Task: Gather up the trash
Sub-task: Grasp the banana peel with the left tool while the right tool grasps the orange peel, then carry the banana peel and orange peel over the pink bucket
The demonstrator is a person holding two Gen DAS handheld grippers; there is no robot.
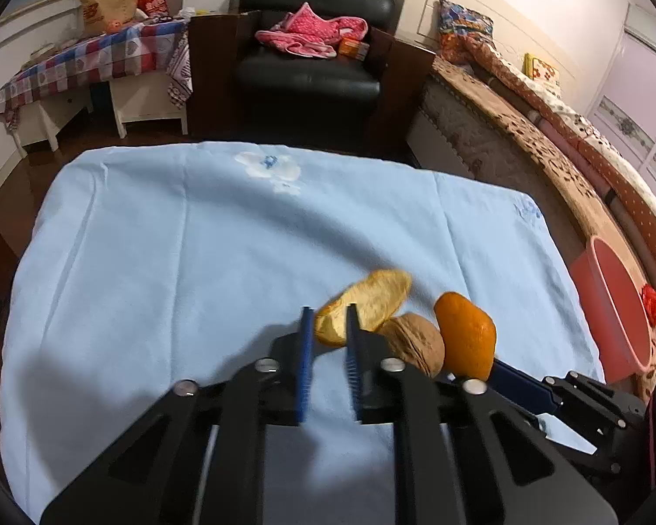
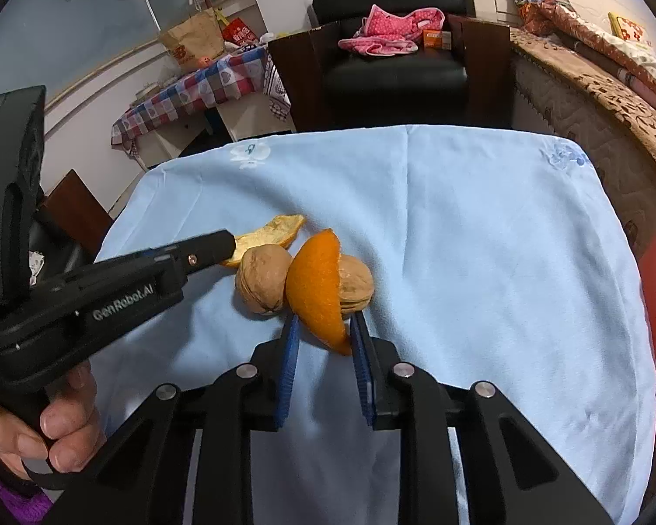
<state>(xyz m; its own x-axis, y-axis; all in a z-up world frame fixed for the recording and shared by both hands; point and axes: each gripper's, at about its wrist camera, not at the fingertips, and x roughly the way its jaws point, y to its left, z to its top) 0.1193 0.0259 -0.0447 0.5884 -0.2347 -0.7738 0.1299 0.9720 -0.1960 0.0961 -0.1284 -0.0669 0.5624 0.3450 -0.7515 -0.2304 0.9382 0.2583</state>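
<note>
On the light blue cloth [image 1: 175, 262] lies a pale, inside-up orange peel [image 1: 367, 302]. My left gripper [image 1: 328, 313] has its blue pads shut on the peel's near end. In the right wrist view that peel [image 2: 271, 232] lies behind a walnut [image 2: 262, 288]. A bright orange peel [image 2: 317, 288] stands on edge between two walnuts, the second walnut [image 2: 356, 284] on its right. My right gripper [image 2: 326, 321] is shut on the lower part of this peel. The left wrist view shows the same peel [image 1: 465, 332] beside one walnut [image 1: 415, 341].
A pink bucket [image 1: 612, 306] stands off the cloth's right edge, by a bed [image 1: 546, 140]. A black armchair [image 1: 310, 65] with pink clothes stands beyond the far edge. A table with a checked cover [image 1: 87, 65] is at the far left. A hand [image 2: 65, 433] holds the left gripper's handle.
</note>
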